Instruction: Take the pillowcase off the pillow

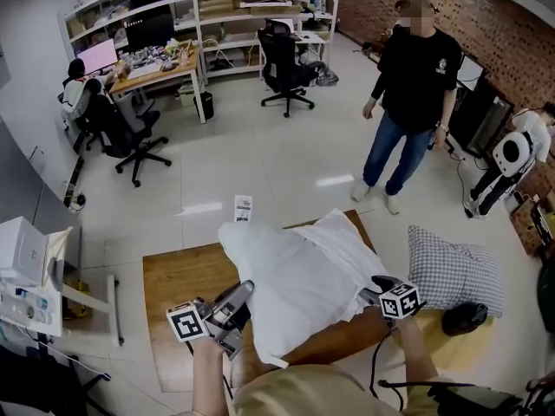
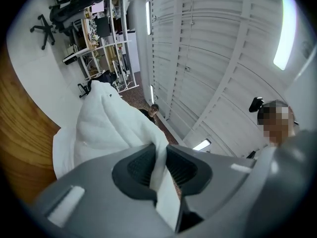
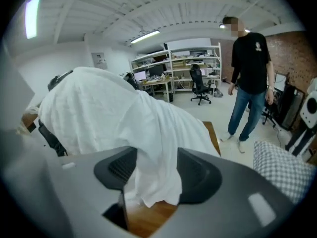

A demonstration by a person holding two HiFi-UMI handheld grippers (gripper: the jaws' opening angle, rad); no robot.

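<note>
A white pillow in its white pillowcase is held up over the wooden table, between my two grippers. My left gripper is at its lower left corner. In the left gripper view that gripper is shut on a thin fold of the pillowcase. My right gripper is at the bundle's right edge. In the right gripper view the jaws of that gripper stand apart. A loose flap of the pillowcase drapes down between them.
A checked pillow lies to the right of the table, with a black object beside it. A person stands on the floor beyond the table. Office chairs and a desk stand further back.
</note>
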